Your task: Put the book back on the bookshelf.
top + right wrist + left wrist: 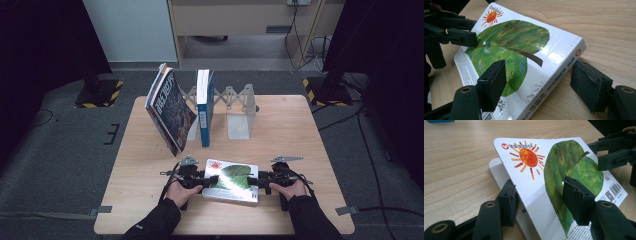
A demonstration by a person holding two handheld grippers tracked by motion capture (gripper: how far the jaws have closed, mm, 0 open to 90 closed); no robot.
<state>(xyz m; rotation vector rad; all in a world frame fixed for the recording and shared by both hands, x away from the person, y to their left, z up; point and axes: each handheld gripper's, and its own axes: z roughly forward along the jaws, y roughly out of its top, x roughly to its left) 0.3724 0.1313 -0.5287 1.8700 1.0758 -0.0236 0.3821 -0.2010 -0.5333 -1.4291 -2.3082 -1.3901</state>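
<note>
High view sets the white picture book (232,181), with its green leaf and orange sun on the cover, lying near the front edge of the wooden table (300,130), and everything else is placed from that book. At the book's left end sits the left gripper (212,180), held in the person's left hand (179,192); at the book's right end sits the right gripper (251,181), held in the right hand (287,189). Left gripper view has one jaw resting on the leaf on the lifted cover and the other jaw at the cover's underside, by the white pages, so the jaws straddle the raised cover at a middling gap; whether the pads press on it I cannot tell. Right gripper view has one jaw above the cover near the barcode corner and the other jaw on the table just beside the spine, clear of it, so that claw stands open around the spine end of the book. Behind the book, towards the far side of the table, a blue book (204,107) stands upright in a metal book rack (239,112), and left of it two dark books (170,110) lean over
</note>
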